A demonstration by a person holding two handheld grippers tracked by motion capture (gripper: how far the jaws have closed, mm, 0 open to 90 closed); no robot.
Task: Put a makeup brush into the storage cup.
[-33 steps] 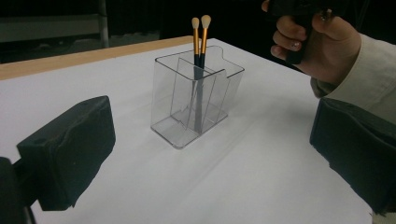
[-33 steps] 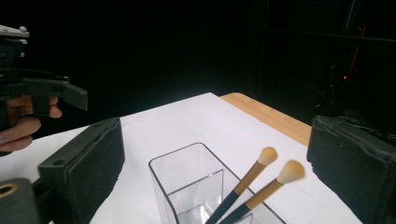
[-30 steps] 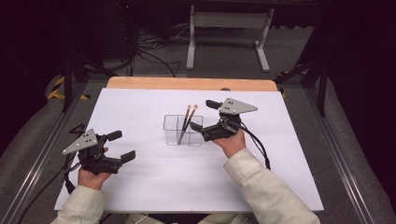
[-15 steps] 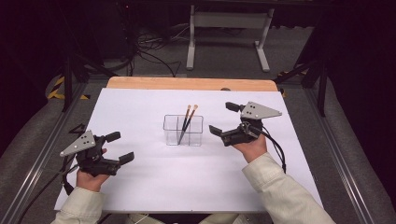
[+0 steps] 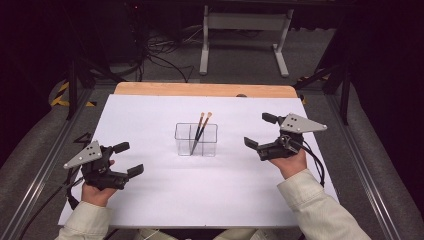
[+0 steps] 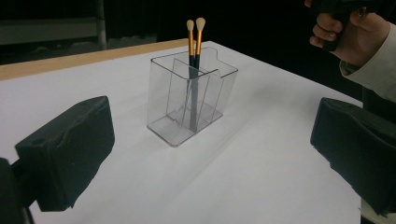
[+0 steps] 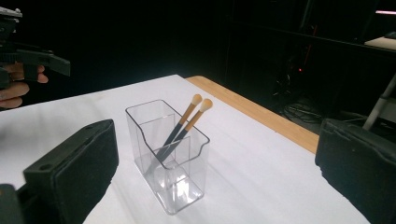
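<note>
A: Where do the two brushes [image 5: 200, 131] sit?

B: In the clear holder [image 5: 196, 139] at the middle of the high view, on the white desk [image 5: 210, 190]. Their dark handles go down into the holder and the pale tips rise toward the upper middle of the frame, the long axis leaning slightly to the right as it rises. In the right gripper view the brushes [image 7: 184, 128] slant up toward the right, side by side, in the holder's [image 7: 168, 156] far compartment.

A: And the tongs?

B: The left tongs [image 5: 125, 159] are at lower left, jaws apart and empty. The right tongs [image 5: 260, 131] are at centre right, jaws also apart, holding nothing.

A: Any change from a second ago?

B: The right tongs were just beside the holder; now they are well apart from it, farther right. The left tongs have hardly shifted. The brushes lean as before.
</note>
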